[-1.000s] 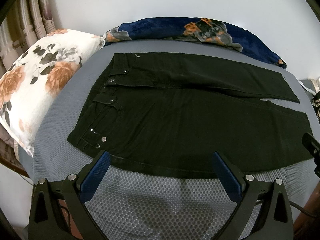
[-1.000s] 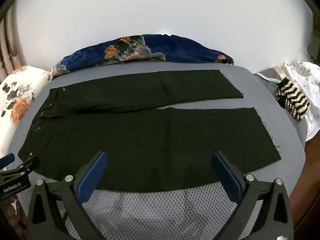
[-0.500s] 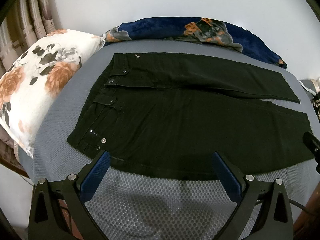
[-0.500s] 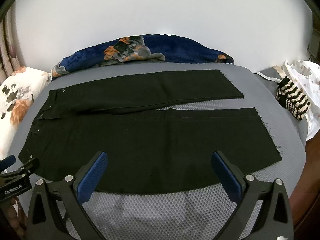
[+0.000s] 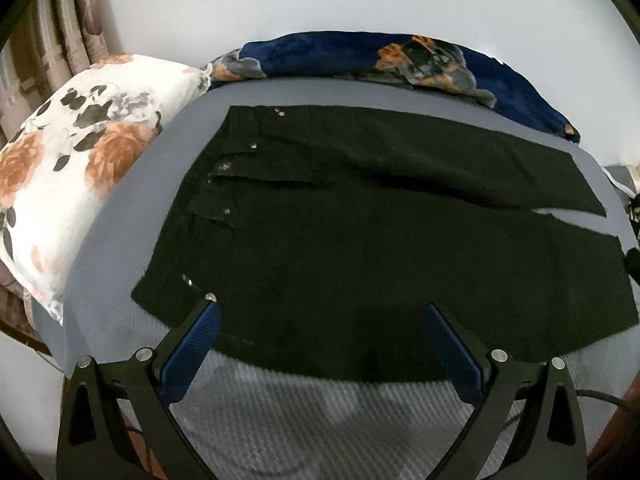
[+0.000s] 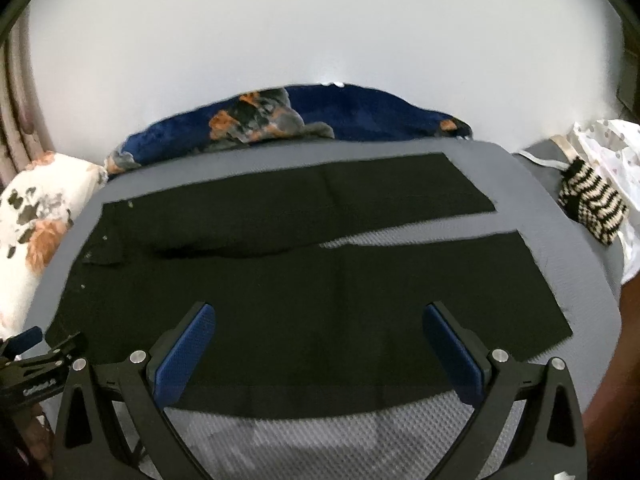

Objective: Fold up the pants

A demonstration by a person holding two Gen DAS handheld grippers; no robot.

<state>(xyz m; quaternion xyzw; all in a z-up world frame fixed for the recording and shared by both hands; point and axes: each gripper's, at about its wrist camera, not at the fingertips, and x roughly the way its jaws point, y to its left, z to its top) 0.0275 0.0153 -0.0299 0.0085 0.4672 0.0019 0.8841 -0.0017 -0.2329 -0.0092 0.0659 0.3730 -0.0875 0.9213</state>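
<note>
Black pants (image 5: 360, 240) lie flat on a grey mesh bed surface (image 5: 320, 412), waistband to the left, both legs stretched to the right. My left gripper (image 5: 320, 320) is open over the near edge of the pants by the waistband corner, nothing between its blue pads. My right gripper (image 6: 320, 320) is open above the near leg (image 6: 320, 312), its fingers wide apart and empty. The far leg (image 6: 320, 196) lies parallel behind it, with a strip of mesh showing between the hems. The left gripper's tip (image 6: 40, 344) shows at the right wrist view's lower left.
A floral white pillow (image 5: 76, 184) lies left of the waistband. A dark blue floral blanket (image 5: 400, 56) is bunched along the wall behind. A striped knitted item (image 6: 592, 208) and white cloth (image 6: 612, 152) sit at the right. A curtain (image 5: 60, 40) hangs at the far left.
Both grippers have moved forward and lower over the near edge of the pants; the fabric now reaches between and under the fingers. Both stay open.
</note>
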